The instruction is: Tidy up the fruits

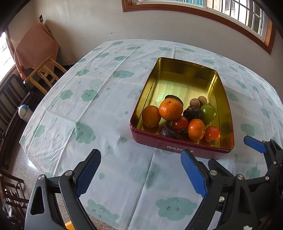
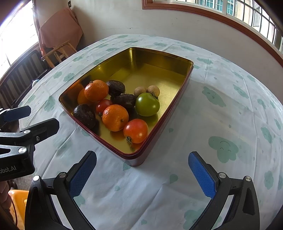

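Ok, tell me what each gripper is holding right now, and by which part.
Nothing. The left gripper and right gripper are both open and empty, short of the tin.

Both cameras sit low over the near edge of the tabletop (image 1: 109, 99), each looking forward between its own jaws toward the far wall and window (image 2: 230, 10). The left one sees the tin (image 1: 176, 148) to its right; the right one sees it closer, ahead-left, corner-on. Both share tin, cloth and the corner stool (image 1: 44, 74).
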